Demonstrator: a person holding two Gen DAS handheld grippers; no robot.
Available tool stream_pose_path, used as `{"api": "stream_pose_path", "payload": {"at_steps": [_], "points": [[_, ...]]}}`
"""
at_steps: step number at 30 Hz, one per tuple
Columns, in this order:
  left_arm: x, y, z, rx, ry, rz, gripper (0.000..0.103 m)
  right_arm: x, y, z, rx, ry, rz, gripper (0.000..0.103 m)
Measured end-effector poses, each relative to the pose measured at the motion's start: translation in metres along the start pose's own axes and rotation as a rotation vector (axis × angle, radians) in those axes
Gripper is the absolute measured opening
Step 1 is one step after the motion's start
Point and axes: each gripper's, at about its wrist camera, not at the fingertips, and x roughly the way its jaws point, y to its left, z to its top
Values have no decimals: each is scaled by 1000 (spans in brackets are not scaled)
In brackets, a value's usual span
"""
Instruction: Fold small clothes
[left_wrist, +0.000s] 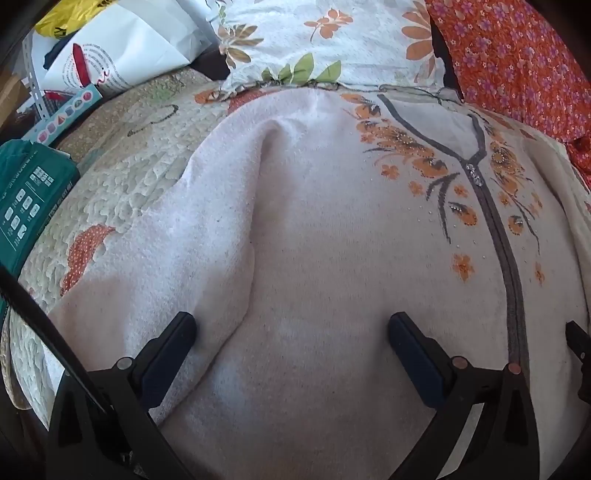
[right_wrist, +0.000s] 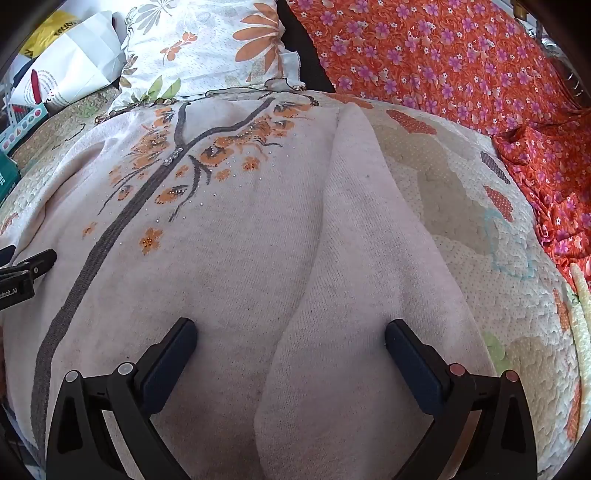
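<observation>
A pale pink knitted cardigan (left_wrist: 332, 240) with orange flower embroidery and a grey zip band lies spread front-up on a quilted bedspread. It also shows in the right wrist view (right_wrist: 229, 251). Its left sleeve (left_wrist: 192, 229) lies alongside the body, and so does its right sleeve (right_wrist: 369, 258). My left gripper (left_wrist: 291, 328) is open and empty, hovering over the lower left part of the cardigan. My right gripper (right_wrist: 290, 332) is open and empty over the lower right part, straddling the sleeve's edge. The left gripper's tip (right_wrist: 33, 266) shows at the right wrist view's left edge.
A floral pillow (left_wrist: 317, 40) lies beyond the cardigan's collar. An orange flowered cloth (right_wrist: 461, 70) covers the far right. White paper bags (left_wrist: 122, 48), a yellow bag and a green box (left_wrist: 29, 199) sit at the left edge. The quilted bedspread (right_wrist: 480, 229) extends right.
</observation>
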Motion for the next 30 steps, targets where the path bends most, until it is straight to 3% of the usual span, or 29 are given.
{"api": "stream_pose_path", "payload": {"at_steps": [8, 15, 30], "points": [[5, 6, 12, 41, 192, -71, 103, 0, 0, 0, 1, 1, 0, 103], [8, 2, 16, 73, 308, -70, 103, 0, 0, 0, 1, 1, 1, 103], [10, -4, 20, 40, 356, -30, 103, 0, -1, 0, 1, 1, 2, 103]]}}
